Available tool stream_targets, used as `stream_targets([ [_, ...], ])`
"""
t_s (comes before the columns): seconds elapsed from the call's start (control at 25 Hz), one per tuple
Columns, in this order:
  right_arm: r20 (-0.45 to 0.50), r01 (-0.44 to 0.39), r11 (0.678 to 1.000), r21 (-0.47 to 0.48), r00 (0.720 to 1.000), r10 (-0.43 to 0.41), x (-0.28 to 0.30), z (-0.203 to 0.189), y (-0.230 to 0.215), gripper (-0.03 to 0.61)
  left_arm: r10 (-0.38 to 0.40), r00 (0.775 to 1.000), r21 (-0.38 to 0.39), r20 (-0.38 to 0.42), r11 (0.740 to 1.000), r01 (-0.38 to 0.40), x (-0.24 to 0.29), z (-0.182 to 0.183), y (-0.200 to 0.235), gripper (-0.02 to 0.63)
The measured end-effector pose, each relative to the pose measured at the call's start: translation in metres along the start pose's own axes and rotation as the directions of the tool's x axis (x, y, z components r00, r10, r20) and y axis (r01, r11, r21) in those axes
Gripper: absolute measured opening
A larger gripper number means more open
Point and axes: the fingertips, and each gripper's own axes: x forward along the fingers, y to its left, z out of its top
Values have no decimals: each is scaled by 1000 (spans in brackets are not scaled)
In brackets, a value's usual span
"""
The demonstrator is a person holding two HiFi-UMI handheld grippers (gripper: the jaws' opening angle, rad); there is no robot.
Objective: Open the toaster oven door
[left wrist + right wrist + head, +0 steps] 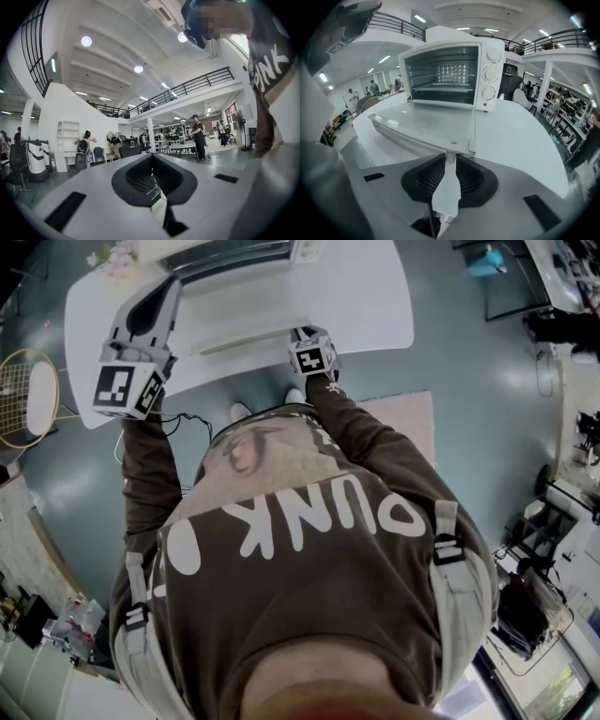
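A white toaster oven [454, 75] stands on the white table [515, 136] with its glass door [426, 124] folded down flat toward me. My right gripper [449, 164] is shut on the door handle [447, 187], at the door's front right corner. In the head view the oven [234, 259] sits at the table's far edge, with the right gripper [305, 334] at the lowered door [248, 320]. My left gripper [161, 292] is raised to the left of the oven, shut with nothing in it. The left gripper view has the left gripper [152, 161] pointing up into the hall.
Three knobs [491, 72] run down the oven's right side. Pink flowers [117, 259] lie on the table's far left corner. A racket [28, 395] rests on the floor at left, a pink mat [403, 423] under my feet. People and desks [197, 136] stand far off.
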Motion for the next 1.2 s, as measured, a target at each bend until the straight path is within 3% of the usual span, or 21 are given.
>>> stream_targets([
  [0.2, -67, -4, 999, -54, 998, 0, 18, -19, -1, 74, 5, 1000, 1, -3, 1000, -5, -1, 1, -1, 3],
  [0.6, -93, 14, 993, -114, 995, -25, 16, -23, 3, 77, 14, 1000, -8, 0, 1000, -14, -4, -2, 2, 3],
  [0.84, -102, 30, 991, -130, 994, -44, 13, -30, -8, 29, 13, 1000, -12, 4, 1000, -13, -2, -6, 7, 3],
  [1.08, -30, 78, 990, -118, 996, -82, 0, -35, -42, 18, 17, 1000, -13, 4, 1000, -17, -2, -5, 7, 3],
  [1.2, 84, 141, 989, -43, 987, -137, -23, -4, -76, 15, 22, 1000, -11, 3, 1000, -22, -2, -5, 9, 3],
])
